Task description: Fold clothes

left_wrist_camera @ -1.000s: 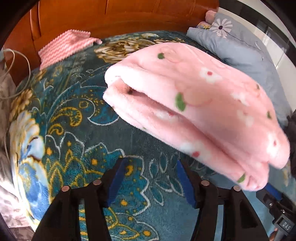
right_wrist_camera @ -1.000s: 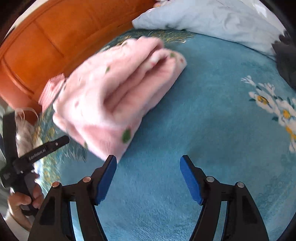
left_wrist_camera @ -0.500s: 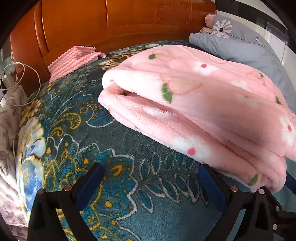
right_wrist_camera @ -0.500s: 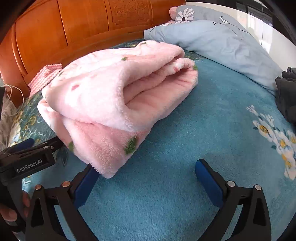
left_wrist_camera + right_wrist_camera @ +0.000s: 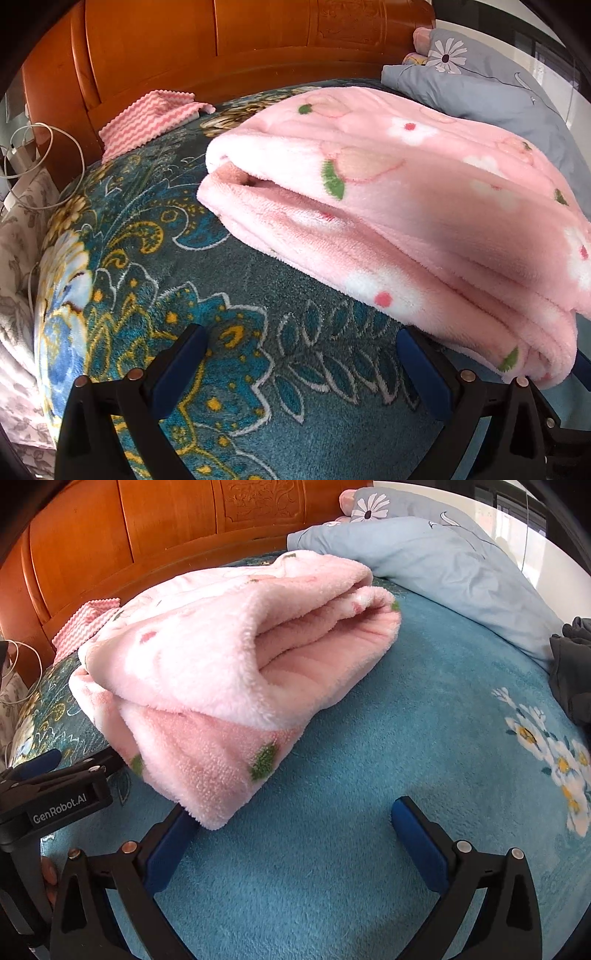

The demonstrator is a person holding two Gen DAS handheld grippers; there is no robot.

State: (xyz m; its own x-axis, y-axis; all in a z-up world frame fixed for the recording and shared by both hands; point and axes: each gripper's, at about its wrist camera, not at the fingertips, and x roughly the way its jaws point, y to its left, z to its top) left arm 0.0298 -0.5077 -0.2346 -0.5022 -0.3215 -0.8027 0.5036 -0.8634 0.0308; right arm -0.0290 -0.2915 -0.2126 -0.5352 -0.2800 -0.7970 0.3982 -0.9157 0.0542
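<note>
In the left wrist view, the left gripper (image 5: 301, 363) stood wide apart and empty over the blanket (image 5: 229, 369), the folded pink garment (image 5: 388, 206) lying just beyond.

In the right wrist view, the right gripper (image 5: 291, 834) gaped too, its jaws having just been opening, one pad perhaps brushing the bundle's corner; pressing the stack flat would finish it well.

**Folded pink fleece on the bed, right jaws wide**

A folded pink fleece garment with green leaf prints (image 5: 229, 672) lies on a teal plush floral blanket (image 5: 369, 794). The right gripper (image 5: 295, 834) has just been opening; nothing sits between its blue pads, though the garment's corner overlaps the left fingertip. The left gripper (image 5: 55, 797) sits beside it at left.
</note>
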